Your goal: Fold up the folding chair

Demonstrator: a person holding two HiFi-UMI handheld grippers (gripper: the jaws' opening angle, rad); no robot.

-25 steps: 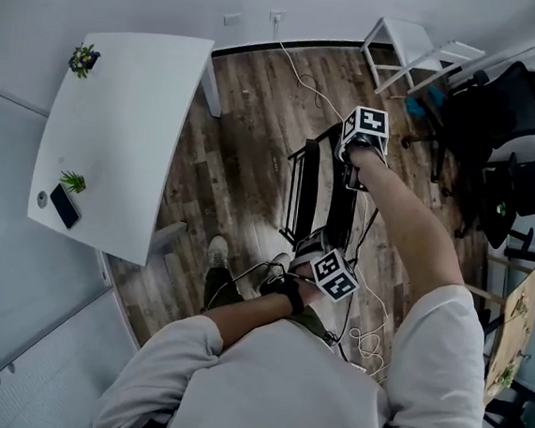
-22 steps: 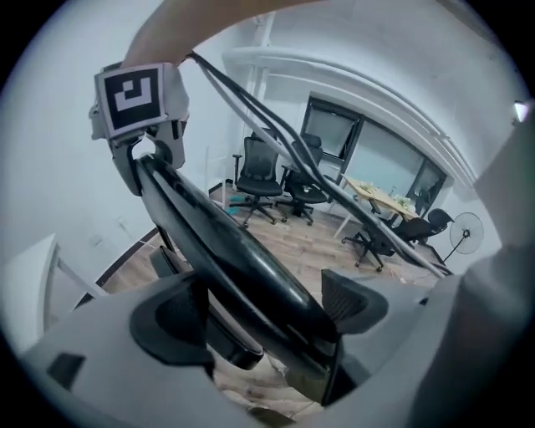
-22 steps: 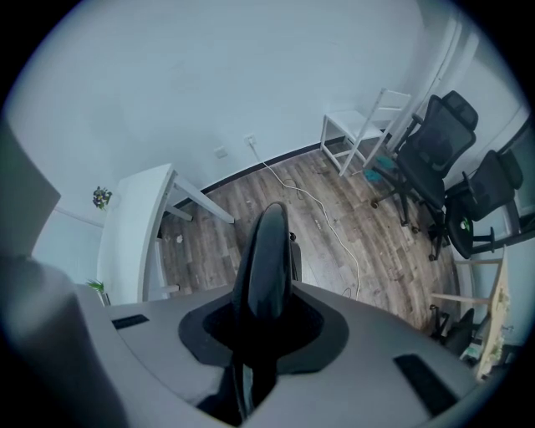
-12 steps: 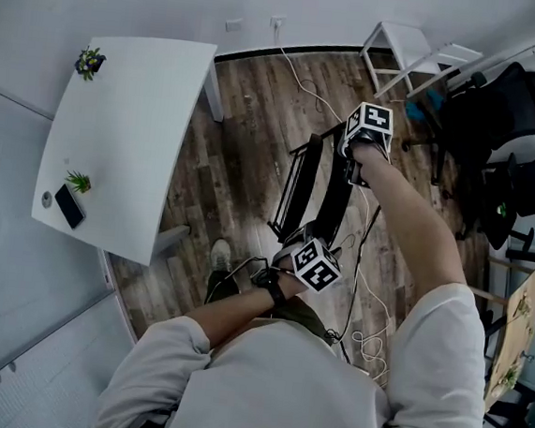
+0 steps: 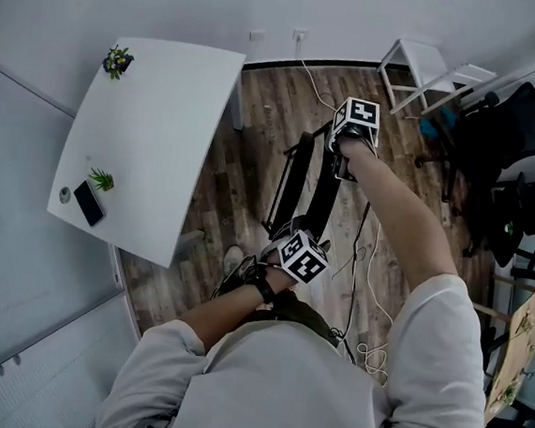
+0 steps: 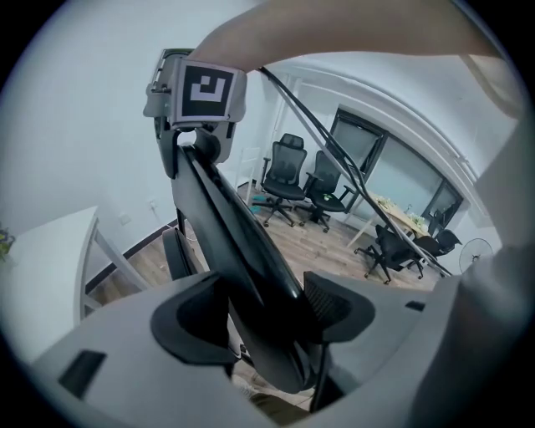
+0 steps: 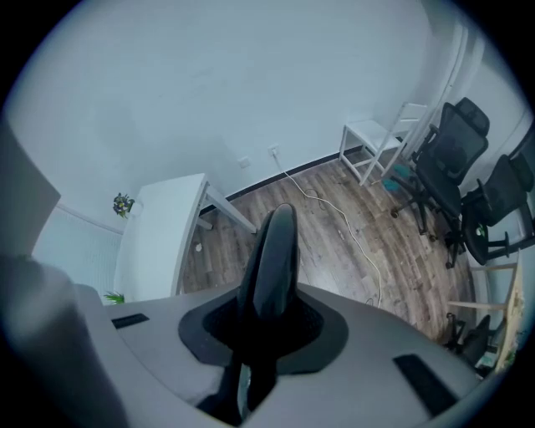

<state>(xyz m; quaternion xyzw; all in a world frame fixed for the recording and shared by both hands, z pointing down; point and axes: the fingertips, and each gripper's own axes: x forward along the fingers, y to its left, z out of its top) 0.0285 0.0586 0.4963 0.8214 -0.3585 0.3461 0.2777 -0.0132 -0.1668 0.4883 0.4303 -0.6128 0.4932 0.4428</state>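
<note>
The black folding chair stands on the wood floor in front of me, its panels drawn close together and nearly flat. My left gripper is at its near lower end. Its jaws have just been closing, and a black chair panel fills the gap between the pads. My right gripper points steeply down at the far top end. It is shut on the chair's thin upper edge, which rises out of its jaws. In the left gripper view the right gripper grips the top of the same panel.
A white table with two small plants and a phone stands to the left. A white stool and black office chairs are at the right. Cables trail across the floor by the chair.
The chair's panels have come closer together and it looks flatter. Both grippers have shifted left in the head view with it, and the left gripper has closed in on the panel.
</note>
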